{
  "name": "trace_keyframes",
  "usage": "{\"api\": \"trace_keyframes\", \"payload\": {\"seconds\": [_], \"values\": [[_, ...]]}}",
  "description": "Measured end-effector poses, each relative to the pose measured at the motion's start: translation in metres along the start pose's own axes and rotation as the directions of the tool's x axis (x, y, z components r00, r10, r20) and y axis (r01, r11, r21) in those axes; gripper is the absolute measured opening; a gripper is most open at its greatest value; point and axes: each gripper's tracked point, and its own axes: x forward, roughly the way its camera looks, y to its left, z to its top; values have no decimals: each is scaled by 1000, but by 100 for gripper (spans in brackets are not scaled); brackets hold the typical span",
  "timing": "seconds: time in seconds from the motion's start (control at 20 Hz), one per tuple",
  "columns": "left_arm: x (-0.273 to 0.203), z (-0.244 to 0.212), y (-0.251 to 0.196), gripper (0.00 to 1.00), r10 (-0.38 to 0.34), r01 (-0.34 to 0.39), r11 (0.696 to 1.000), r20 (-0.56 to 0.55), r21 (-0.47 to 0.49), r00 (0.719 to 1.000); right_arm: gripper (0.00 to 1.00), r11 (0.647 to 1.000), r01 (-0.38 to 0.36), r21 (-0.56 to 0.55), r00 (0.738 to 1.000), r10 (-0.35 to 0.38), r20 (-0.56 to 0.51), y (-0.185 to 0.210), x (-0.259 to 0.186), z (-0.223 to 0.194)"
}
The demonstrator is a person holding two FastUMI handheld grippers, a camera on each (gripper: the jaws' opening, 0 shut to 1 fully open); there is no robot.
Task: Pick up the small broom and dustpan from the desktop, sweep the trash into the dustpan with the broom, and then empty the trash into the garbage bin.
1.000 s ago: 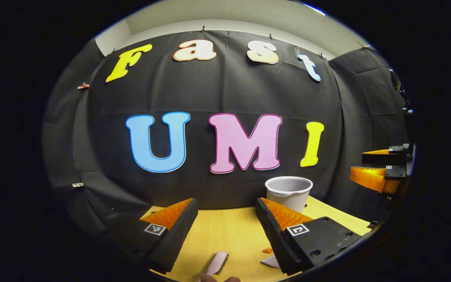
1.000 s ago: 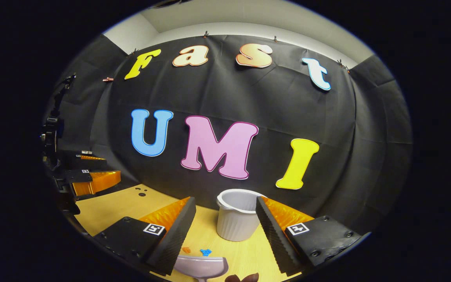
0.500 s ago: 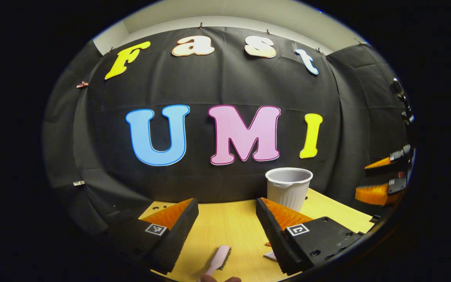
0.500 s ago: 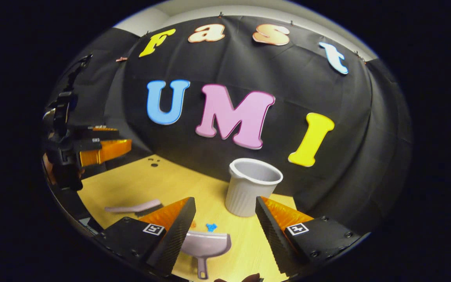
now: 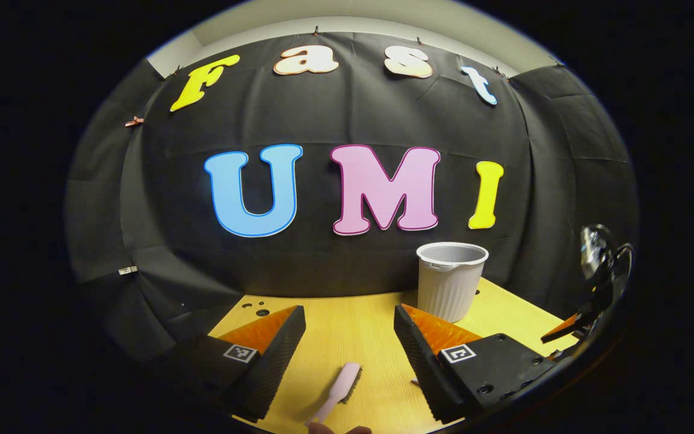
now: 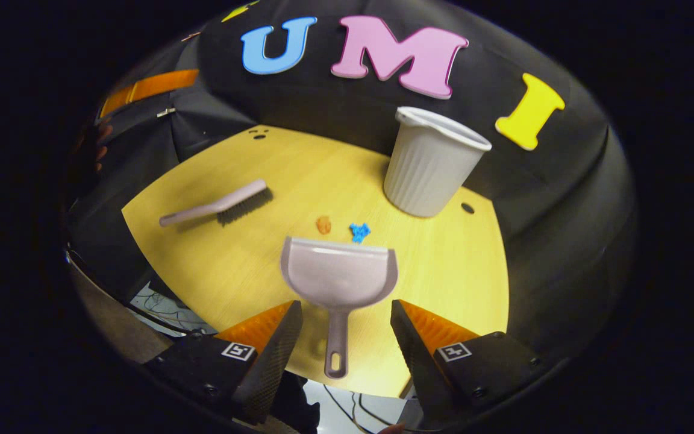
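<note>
Broom [image 6: 217, 207] and dustpan [image 6: 339, 276] both lie flat on the yellow worktop [image 6: 443, 271], so I judge that the task is at its very beginning: nothing is picked up yet. In the right gripper view, the dustpan sits near the front edge of the worktop, with its handle pointing toward the camera and its open mouth toward the far side. The right gripper [image 6: 342, 349] hangs above this handle with its fingers spread wide, one on each side and not touching it. It holds nothing.

Two small pieces of trash, one orange [image 6: 323, 225] and one blue [image 6: 359, 231], lie just beyond the mouth of the dustpan, not inside it. The white ribbed garbage bin [image 6: 430, 163] stands upright farther back, near the black cloth wall. What is inside it I cannot tell.

In the left gripper view, the left gripper [image 5: 347, 355] is also spread and empty, and the broom [image 5: 341, 389] lies on the worktop between its fingers but lower, not touched by them.

All steps are left: to grasp the dustpan, to grasp the broom, to sweep the two pieces in, and to empty them into the bin.
</note>
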Motion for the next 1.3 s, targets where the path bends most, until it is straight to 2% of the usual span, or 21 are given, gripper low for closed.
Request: {"api": "trace_keyframes", "payload": {"seconds": [0.3,0.4,0.5,0.65,0.8,0.9,0.95,1.1,1.3], "values": [[0,-9,5,95,31,-30,999,-15,34,999,90,1000,-15,1,979,15,-201,-6,65,-59],[1,-10,6,95,37,-36,998,-18,47,999,89,999,-27,25,968,32,-248,-2,79,-69],[3,-15,7,95,43,-41,997,-27,58,999,83,998,-34,56,960,48,-274,4,91,-73],[6,-30,9,97,48,-44,997,-62,70,997,70,996,-25,85,958,48,-282,5,105,-70],[10,-44,12,97,50,-41,996,-106,80,993,65,995,-15,103,959,44,-281,4,115,-67],[13,-56,17,97,49,-35,994,-141,100,989,46,993,-28,117,959,59,-277,6,113,-65],[15,-64,18,97,47,-30,993,-157,112,986,39,994,-34,108,961,62,-269,6,115,-66],[18,-94,22,100,17,20,989,-252,144,968,38,992,-71,101,970,93,-226,5,103,-57],[18,-152,20,98,-45,125,979,-422,162,905,38,992,-103,71,973,116,-201,-3,77,-55]]}}
